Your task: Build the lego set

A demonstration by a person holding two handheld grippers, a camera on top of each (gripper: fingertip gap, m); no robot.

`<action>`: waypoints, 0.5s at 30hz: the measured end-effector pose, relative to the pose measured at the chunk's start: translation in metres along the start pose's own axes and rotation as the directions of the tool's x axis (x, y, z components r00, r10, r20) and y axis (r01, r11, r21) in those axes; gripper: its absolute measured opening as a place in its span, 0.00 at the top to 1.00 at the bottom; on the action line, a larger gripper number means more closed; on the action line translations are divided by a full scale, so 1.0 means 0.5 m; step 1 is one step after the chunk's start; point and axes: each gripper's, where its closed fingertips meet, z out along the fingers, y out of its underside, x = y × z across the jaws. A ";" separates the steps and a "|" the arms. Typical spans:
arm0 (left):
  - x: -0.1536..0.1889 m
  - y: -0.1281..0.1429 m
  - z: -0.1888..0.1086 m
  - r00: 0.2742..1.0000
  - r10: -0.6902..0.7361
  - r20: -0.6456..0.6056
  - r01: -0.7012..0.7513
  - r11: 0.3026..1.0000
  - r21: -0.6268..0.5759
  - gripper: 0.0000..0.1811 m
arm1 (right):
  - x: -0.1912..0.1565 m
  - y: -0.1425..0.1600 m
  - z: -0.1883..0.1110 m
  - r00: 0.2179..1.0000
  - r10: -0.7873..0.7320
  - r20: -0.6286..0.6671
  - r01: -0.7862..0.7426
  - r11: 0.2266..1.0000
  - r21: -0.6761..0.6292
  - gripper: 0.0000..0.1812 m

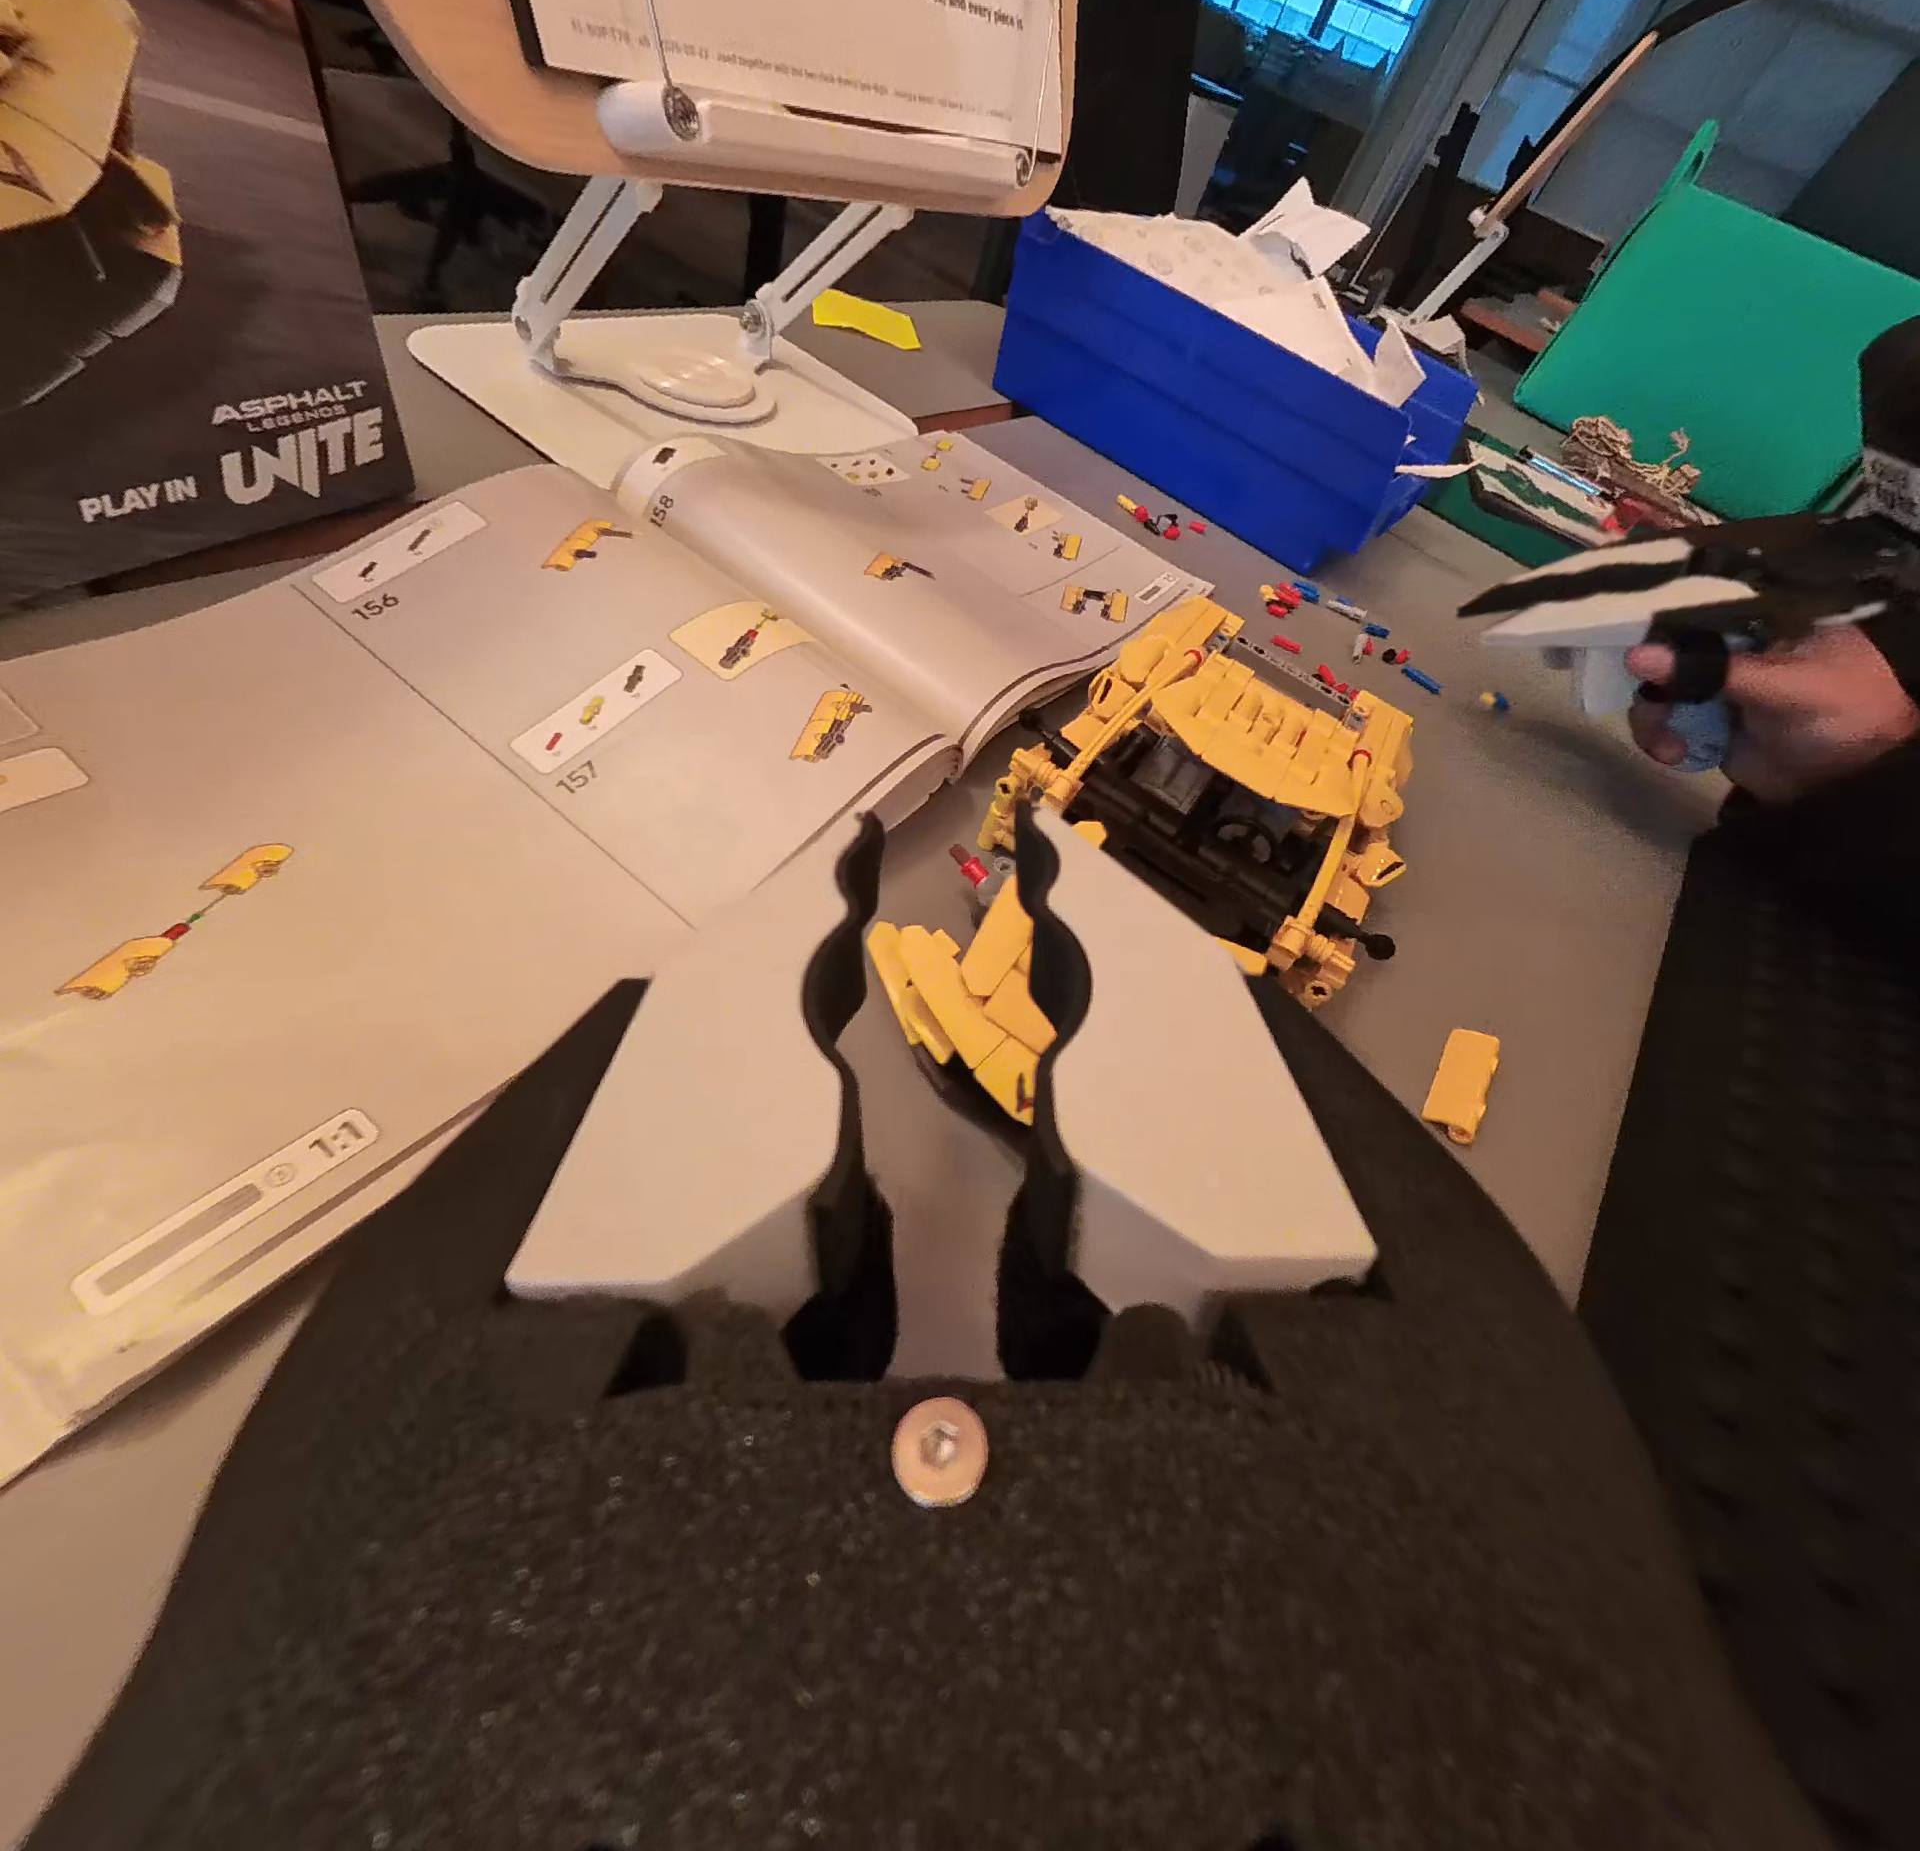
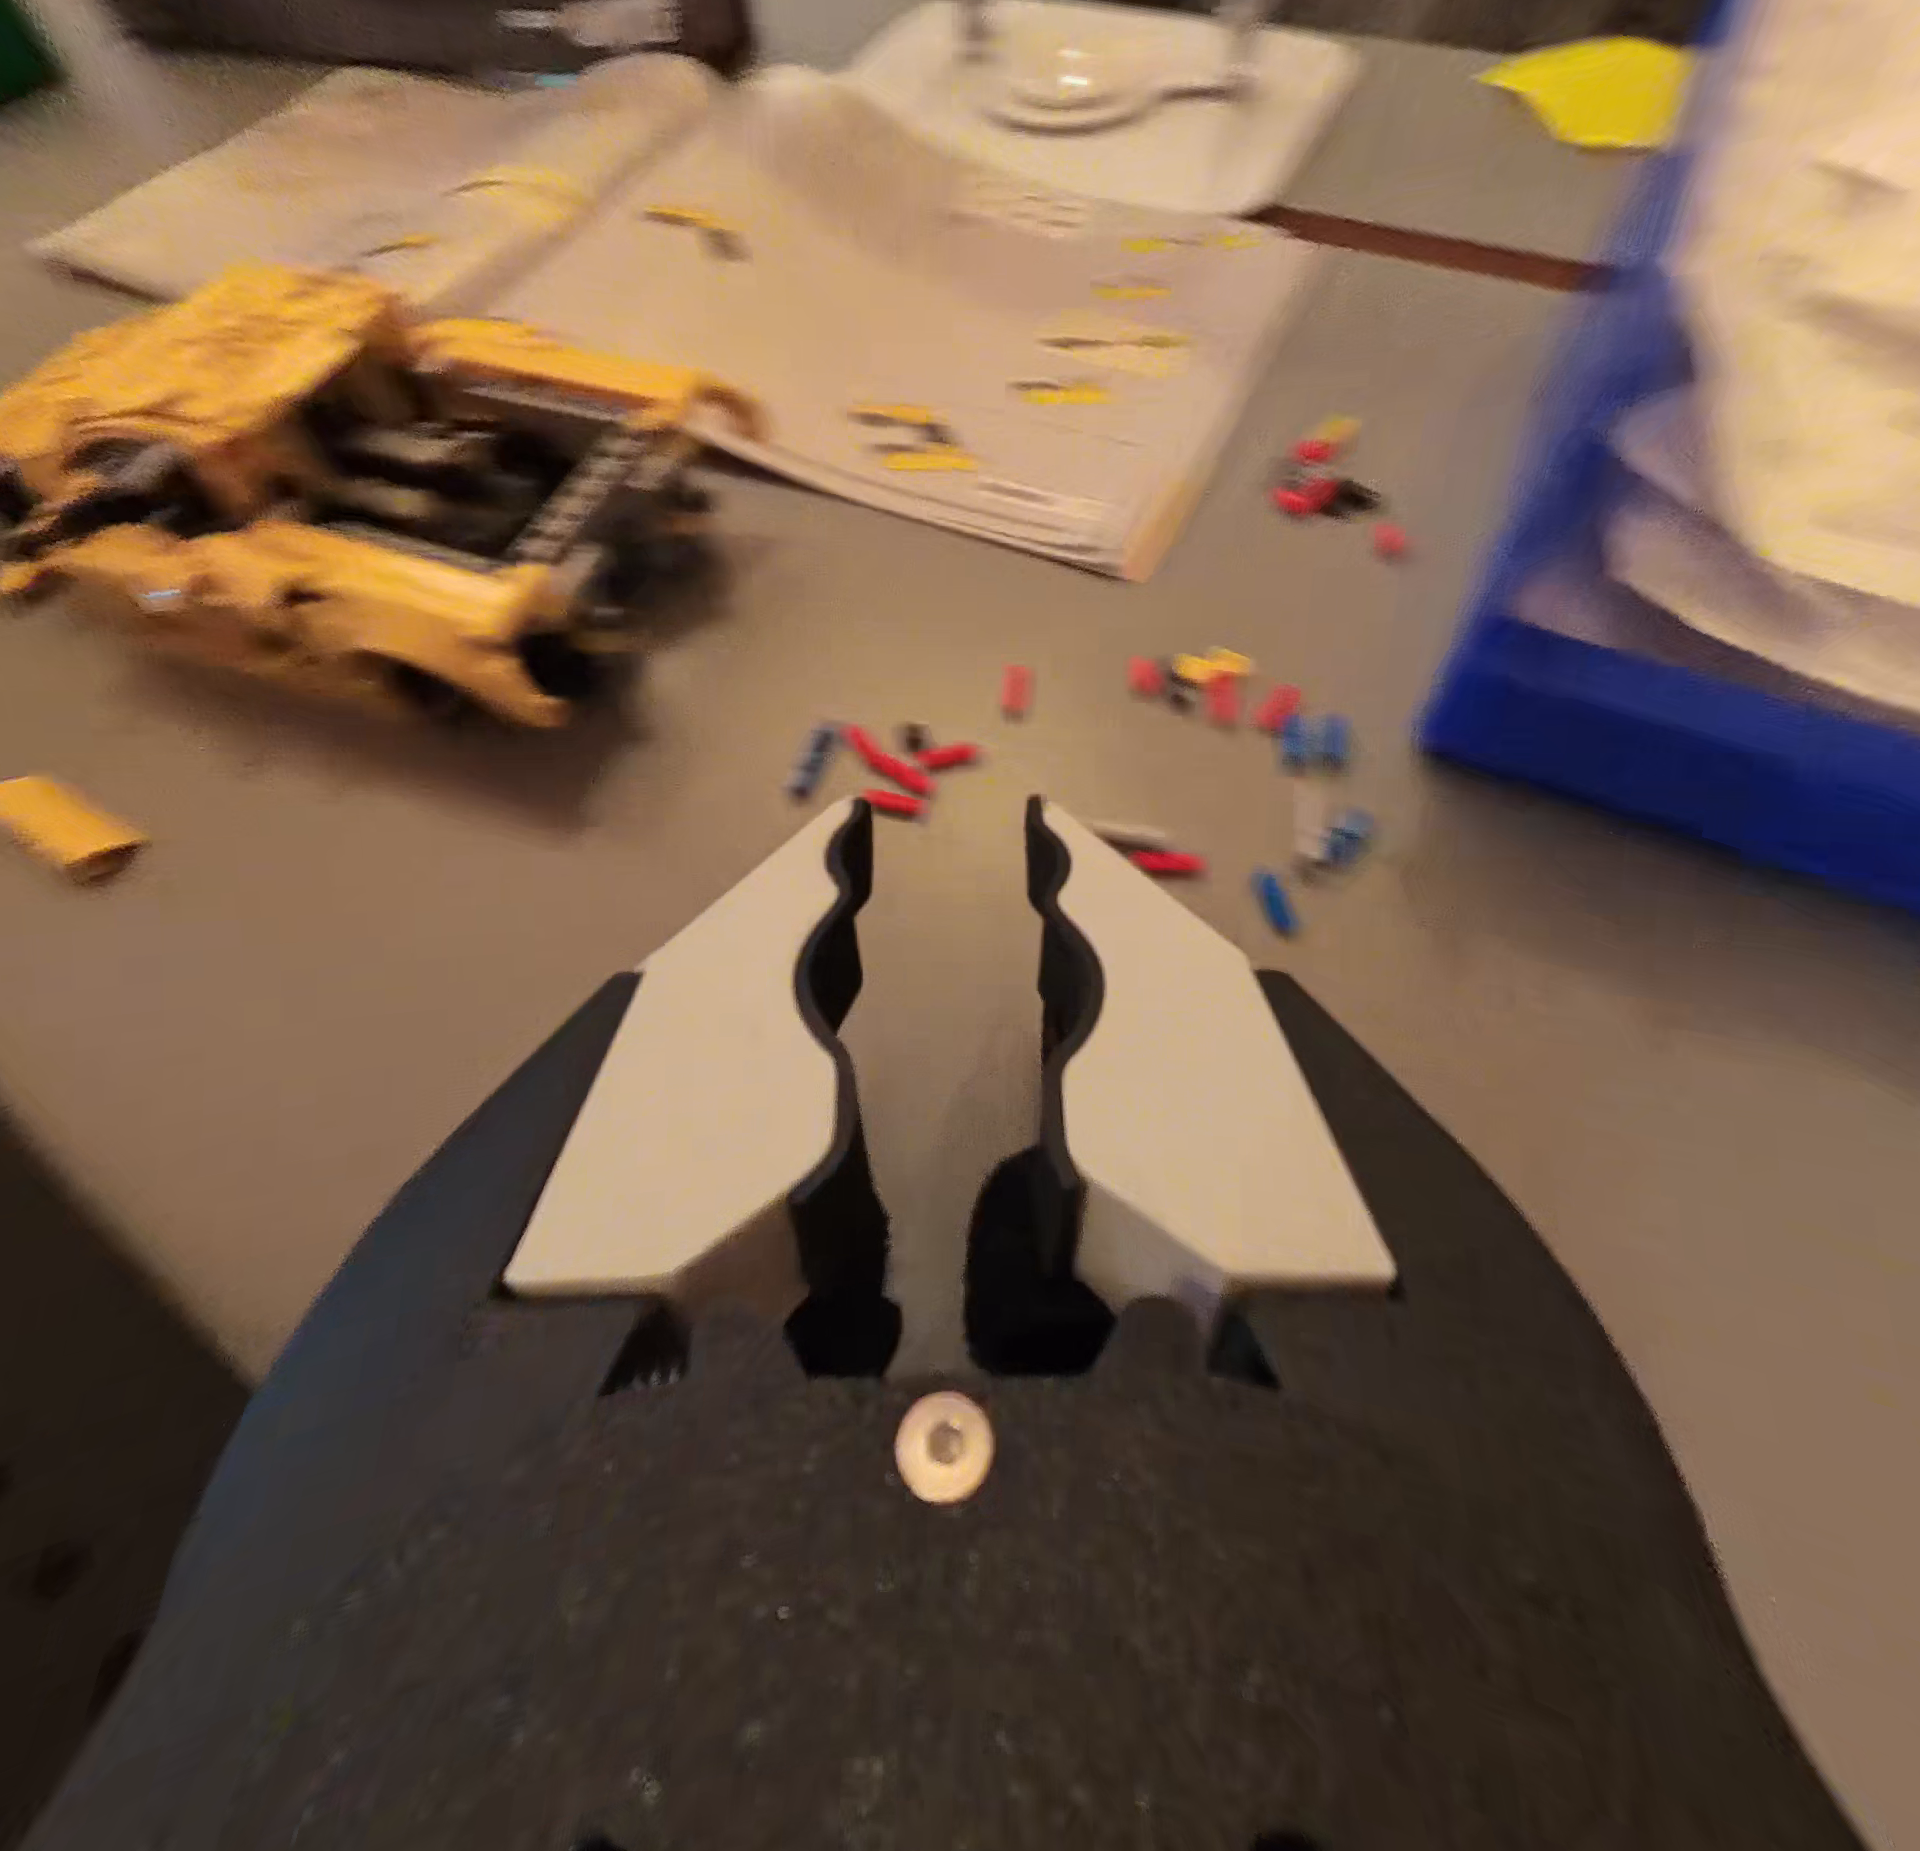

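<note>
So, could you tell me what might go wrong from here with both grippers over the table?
The right gripper hangs open over the small loose pins; a slightly off approach could scatter them. The left gripper, also open, sits right by the yellow panel assembly and car, so a careless sweep might knock pieces loose. The right view is blurred, so aiming may suffer.

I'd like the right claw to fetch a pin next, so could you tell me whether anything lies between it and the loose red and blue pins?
Nothing visible does. The right claw, open, points over bare table at the pins; the yellow car sits off left.
</note>
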 end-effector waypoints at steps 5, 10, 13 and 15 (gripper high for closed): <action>0.005 0.006 0.004 1.000 0.021 -0.003 -0.021 1.000 -0.012 0.86 | 0.069 0.064 0.003 0.988 0.043 -0.151 -0.067 0.985 -0.156 0.90; -0.001 0.012 0.006 1.000 0.002 -0.005 -0.002 1.000 -0.018 0.86 | 0.108 0.061 0.001 0.964 0.018 -0.265 -0.062 0.985 -0.160 0.92; 0.000 0.011 0.006 1.000 0.009 -0.004 -0.009 1.000 -0.018 0.86 | 0.142 0.051 0.012 0.958 0.011 -0.287 -0.067 0.980 -0.186 0.92; 0.003 0.010 0.005 1.000 0.017 -0.005 -0.017 1.000 -0.017 0.86 | 0.161 0.060 0.023 0.957 -0.027 -0.290 -0.044 0.971 -0.235 0.92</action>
